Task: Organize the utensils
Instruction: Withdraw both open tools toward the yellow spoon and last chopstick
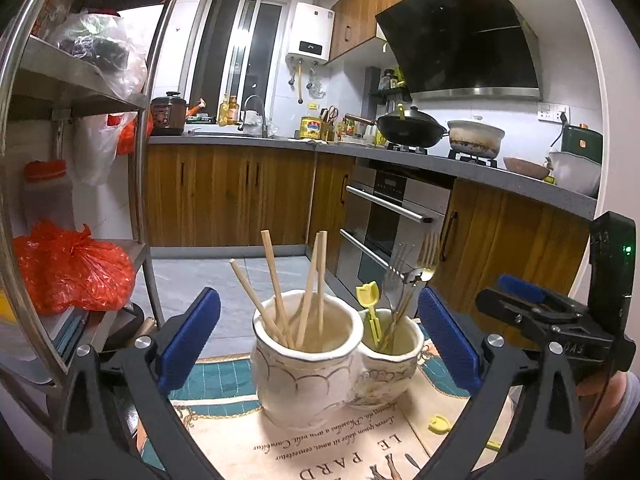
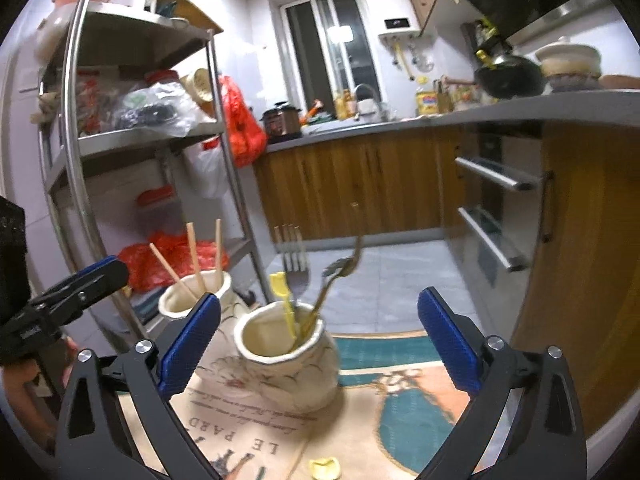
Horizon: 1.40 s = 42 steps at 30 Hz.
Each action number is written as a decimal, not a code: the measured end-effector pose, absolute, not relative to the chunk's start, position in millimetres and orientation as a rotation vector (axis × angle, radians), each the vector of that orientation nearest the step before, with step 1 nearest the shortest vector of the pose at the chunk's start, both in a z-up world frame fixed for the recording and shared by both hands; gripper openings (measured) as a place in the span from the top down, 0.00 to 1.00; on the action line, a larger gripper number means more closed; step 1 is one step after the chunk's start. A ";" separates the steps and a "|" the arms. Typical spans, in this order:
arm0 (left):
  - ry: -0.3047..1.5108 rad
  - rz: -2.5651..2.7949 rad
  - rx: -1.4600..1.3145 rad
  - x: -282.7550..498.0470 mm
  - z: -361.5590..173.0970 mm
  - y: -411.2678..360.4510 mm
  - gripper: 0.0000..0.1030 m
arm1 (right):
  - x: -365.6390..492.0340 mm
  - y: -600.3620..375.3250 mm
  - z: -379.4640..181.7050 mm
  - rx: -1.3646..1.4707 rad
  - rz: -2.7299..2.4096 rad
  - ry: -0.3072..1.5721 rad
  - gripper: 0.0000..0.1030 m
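Two cream ceramic jars (image 1: 306, 364) stand touching on the printed mat (image 1: 320, 448): the larger holds four wooden chopsticks (image 1: 276, 288), the smaller jar (image 1: 394, 356) forks and one yellow plastic utensil (image 1: 370, 306). Left gripper (image 1: 320, 340) and right gripper (image 2: 320, 344): jaws spread, empty.

Printed tablecloth (image 1: 320, 446) fills the lower frame; twin ceramic pots (image 1: 308, 364) stand centre on it, yellow piece (image 1: 439, 424) lower right.

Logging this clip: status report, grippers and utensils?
Left gripper open, empty. Right gripper open, empty. Chopsticks in big pot, forks in small pot. Yellow piece loose on mat.
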<state>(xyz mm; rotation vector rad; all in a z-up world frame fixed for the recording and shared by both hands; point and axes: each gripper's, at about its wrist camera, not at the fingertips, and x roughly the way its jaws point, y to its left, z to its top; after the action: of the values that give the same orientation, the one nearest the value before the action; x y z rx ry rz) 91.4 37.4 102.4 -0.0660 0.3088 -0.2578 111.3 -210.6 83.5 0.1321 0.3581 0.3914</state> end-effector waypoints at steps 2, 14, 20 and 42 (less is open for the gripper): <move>0.316 -0.260 -0.062 87.1 103.2 35.6 0.05 | 105.5 -217.6 84.2 0.127 0.375 0.356 0.05; 0.436 -0.309 0.032 59.0 79.3 17.6 0.05 | 88.7 -248.8 70.0 0.103 0.322 0.439 0.05; 0.498 -0.312 0.022 54.8 60.8 15.6 0.05 | 88.4 -257.6 49.1 0.074 0.293 0.521 0.05; 0.736 -0.338 0.115 44.9 -9.2 -7.1 0.05 | 82.6 -235.1 -9.2 -0.063 0.363 0.804 0.05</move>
<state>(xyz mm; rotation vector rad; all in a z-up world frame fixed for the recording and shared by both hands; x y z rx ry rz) 44.9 -7.1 -9.2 0.1146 0.7364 -0.3381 82.6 -235.1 -9.2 -0.0626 0.8042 0.3629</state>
